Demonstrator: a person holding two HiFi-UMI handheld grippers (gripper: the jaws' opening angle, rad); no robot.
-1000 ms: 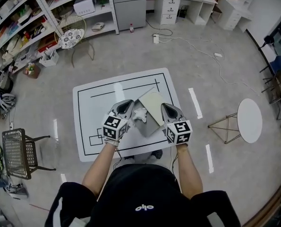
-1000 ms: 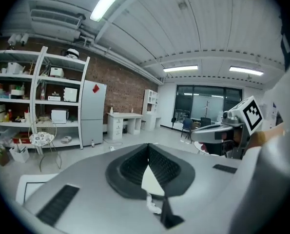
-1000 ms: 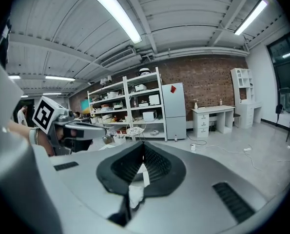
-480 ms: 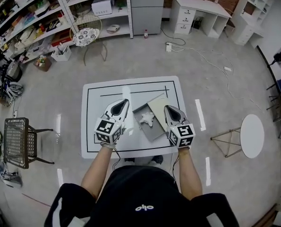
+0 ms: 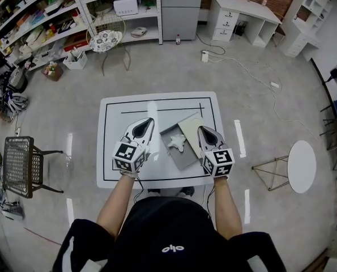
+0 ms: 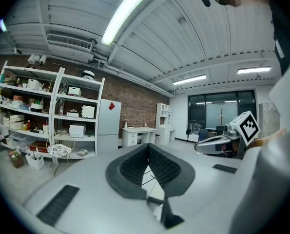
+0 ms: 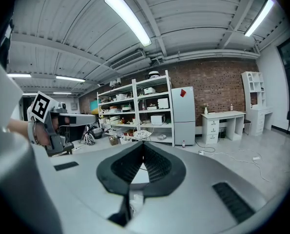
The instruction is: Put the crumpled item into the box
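A white crumpled item (image 5: 178, 142) lies inside the open grey box (image 5: 183, 158), whose pale lid (image 5: 196, 125) is tipped back to the right. The box sits on a white table (image 5: 123, 112) marked with black lines. My left gripper (image 5: 145, 124) hovers left of the box, apart from it. On the box's right side my right gripper (image 5: 204, 131) is held over the lid. In the left gripper view the left gripper (image 6: 148, 147) has its jaws shut with nothing between them. The right gripper (image 7: 143, 146) looks the same in the right gripper view.
A wire chair (image 5: 22, 168) stands left of the table and a round white side table (image 5: 302, 166) to the right. Shelves (image 5: 72, 7), a grey cabinet (image 5: 179, 4) and a white desk (image 5: 244, 10) line the far wall. A cable (image 5: 242, 67) runs across the floor.
My left gripper has drawn back to the left, away from the crumpled item, which stays in the box. The head view has shifted a little.
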